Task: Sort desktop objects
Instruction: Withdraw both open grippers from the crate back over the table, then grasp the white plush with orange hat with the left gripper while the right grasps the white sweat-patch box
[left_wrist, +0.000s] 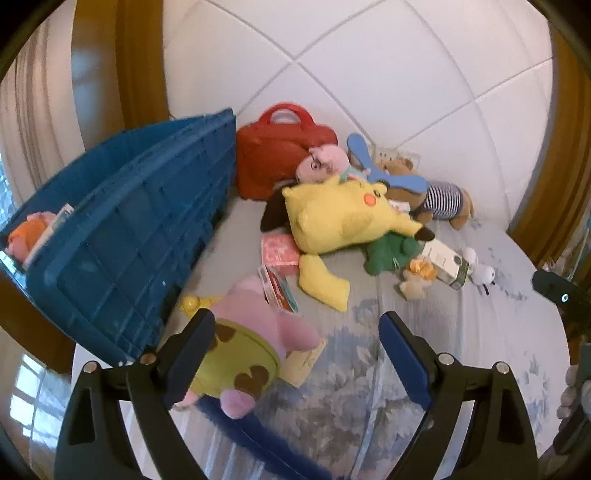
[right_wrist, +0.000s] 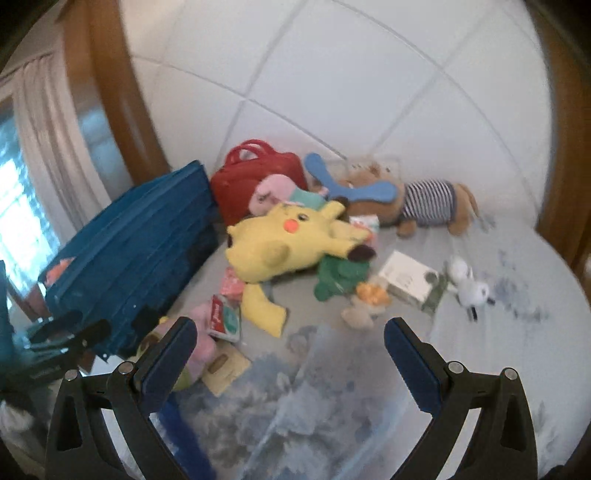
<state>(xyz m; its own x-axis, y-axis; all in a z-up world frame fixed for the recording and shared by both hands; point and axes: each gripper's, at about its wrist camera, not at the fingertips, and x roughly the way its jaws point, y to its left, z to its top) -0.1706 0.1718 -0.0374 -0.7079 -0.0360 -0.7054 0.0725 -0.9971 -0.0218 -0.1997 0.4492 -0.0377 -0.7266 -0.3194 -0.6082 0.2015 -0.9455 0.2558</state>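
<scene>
Left wrist view: the left gripper (left_wrist: 297, 354) has its jaws spread wide, nothing between the pads. Its left finger overlaps a pink star plush (left_wrist: 245, 347) in green-yellow shorts, which lies on the floral bedsheet (left_wrist: 480, 332); contact cannot be confirmed. A blue crate (left_wrist: 125, 236) sits at left, tilted in the fisheye, with an orange toy (left_wrist: 27, 234) and a card inside. Behind it stands a red bag (left_wrist: 273, 158). A yellow plush (left_wrist: 340, 221) lies mid-bed, a pink pig plush (left_wrist: 323, 166) just behind it, a striped-shirt bear (left_wrist: 439, 199) to the right. A green plush (left_wrist: 388, 253) lies against the yellow one's lower edge. A white box (left_wrist: 447, 264) and a small white toy (left_wrist: 480, 271) lie further right. A pink carton (left_wrist: 279, 251) and a card pack (left_wrist: 280, 288) lie between crate and yellow plush.

Right wrist view (blurred): the right gripper (right_wrist: 290, 350) also stands wide apart and empty, above bare sheet. The same pile appears: crate (right_wrist: 140, 251) at left, red bag (right_wrist: 255, 177), yellow plush (right_wrist: 291, 240), green plush (right_wrist: 340, 277), white box (right_wrist: 410, 280), bear (right_wrist: 424, 203). The star plush (right_wrist: 201, 347) is partly hidden behind the left finger. The other gripper's dark body shows at the left edge.
</scene>
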